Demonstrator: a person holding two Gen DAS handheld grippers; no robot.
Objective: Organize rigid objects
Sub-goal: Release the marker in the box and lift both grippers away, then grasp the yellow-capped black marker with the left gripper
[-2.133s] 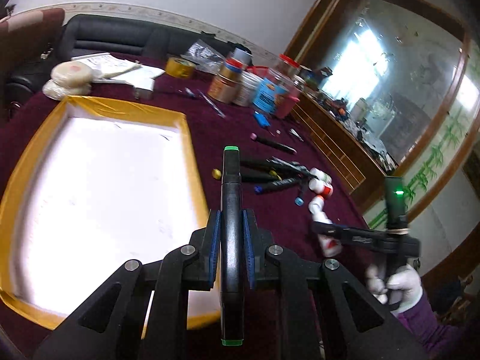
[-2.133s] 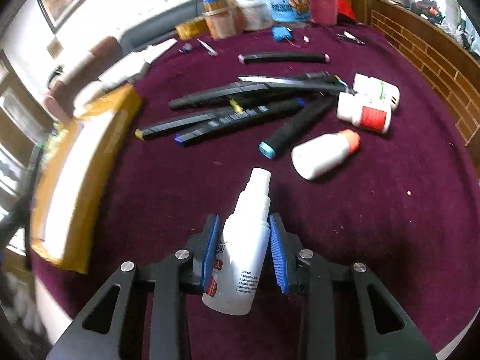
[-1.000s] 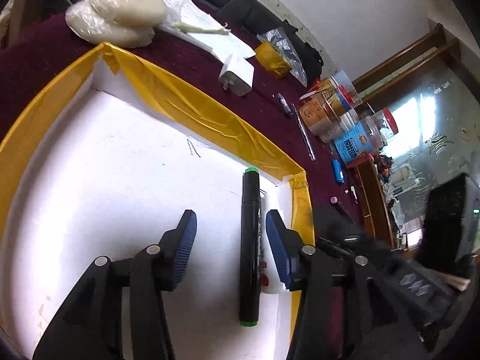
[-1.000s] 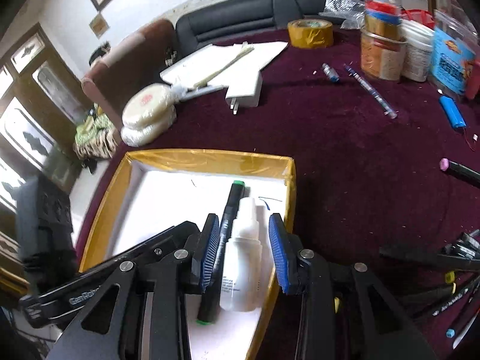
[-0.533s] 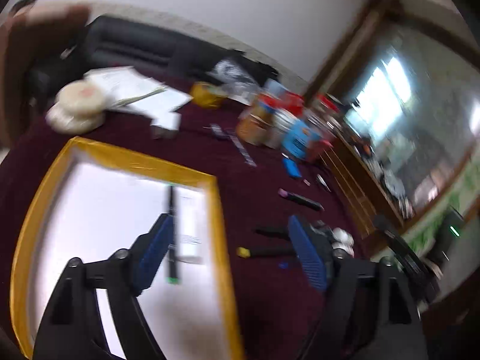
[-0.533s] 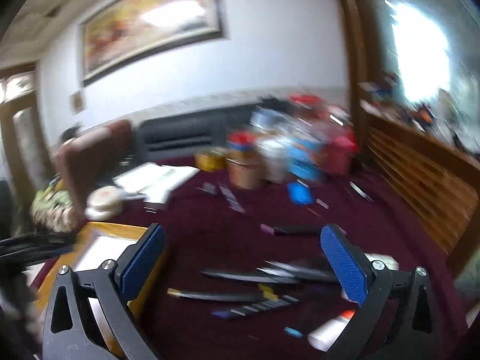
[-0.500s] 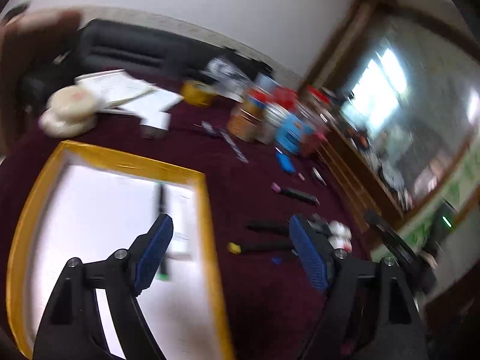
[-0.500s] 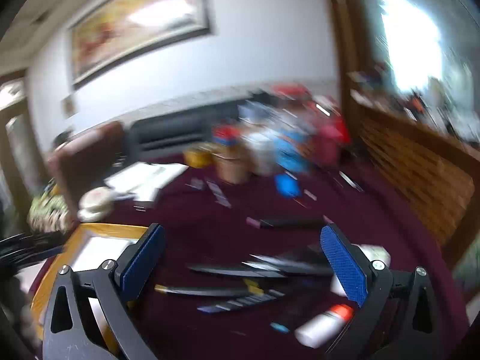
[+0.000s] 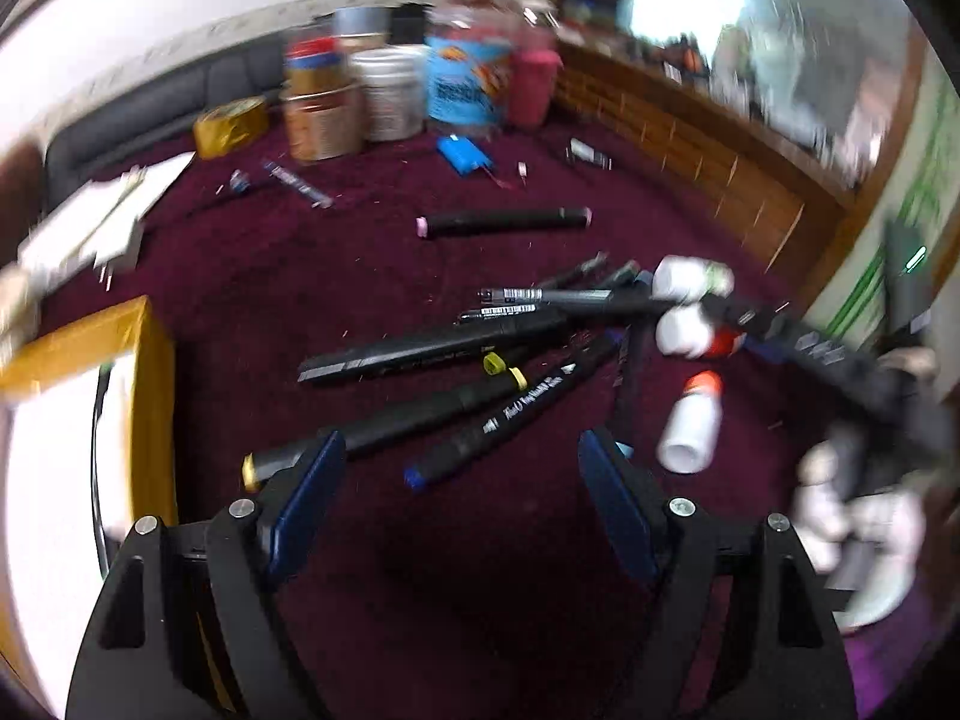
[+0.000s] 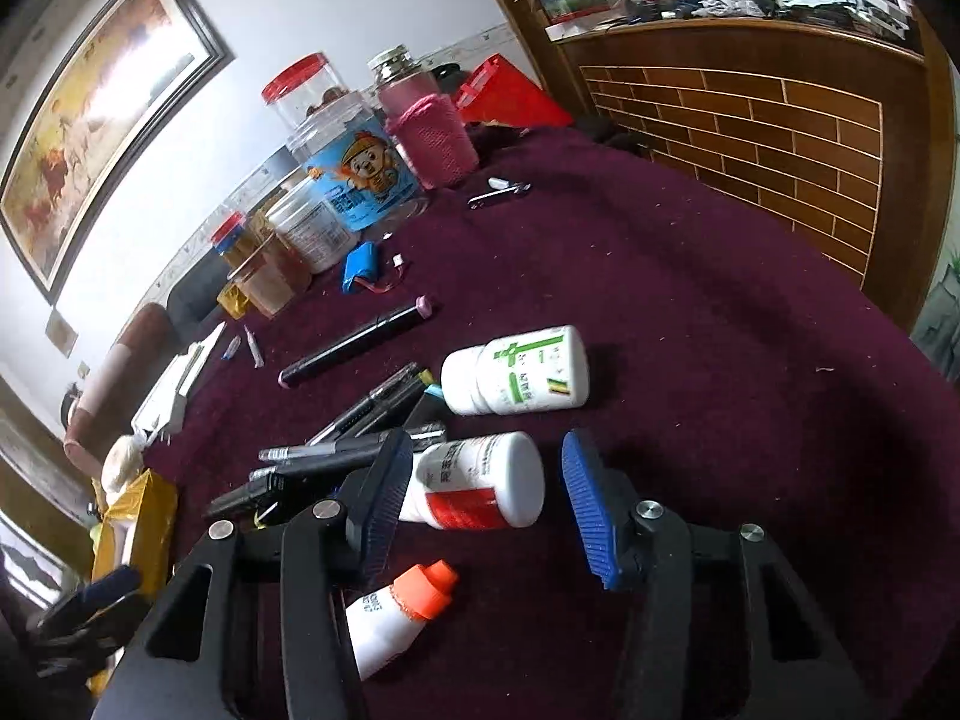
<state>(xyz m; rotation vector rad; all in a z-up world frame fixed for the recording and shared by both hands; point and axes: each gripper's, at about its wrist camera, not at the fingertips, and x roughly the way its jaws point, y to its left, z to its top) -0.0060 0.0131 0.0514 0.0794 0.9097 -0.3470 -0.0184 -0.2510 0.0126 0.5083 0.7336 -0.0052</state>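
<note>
In the left wrist view, my left gripper [image 9: 459, 474] hangs open over the maroon cloth, and nothing touches its pads. A blue-tipped marker [image 9: 510, 414] and a yellow-capped marker [image 9: 390, 423] lie just beyond its fingers, part of a loose pile of black markers [image 9: 444, 348]. In the right wrist view, my right gripper [image 10: 486, 498] is closing around a lying white bottle with a red label [image 10: 480, 489]. A gap still shows at the right pad. A green-labelled bottle [image 10: 522, 378] lies beyond it, and an orange-capped bottle [image 10: 396, 612] lies under the left finger.
The yellow-taped white tray [image 9: 147, 372] is at the left, with a dark marker inside. Jars and tubs [image 10: 354, 180] stand at the back, with a blue battery pack [image 10: 360, 267] and a pink-tipped marker [image 10: 360, 342] in front. A gloved hand [image 9: 852, 516] is at the right. A wooden wall [image 10: 780, 138] borders the table.
Both grippers left the tray, where the green-capped marker and spray bottle stay, and swung right to the pile. The right jaws opened wide, then narrowed around the red-labelled bottle.
</note>
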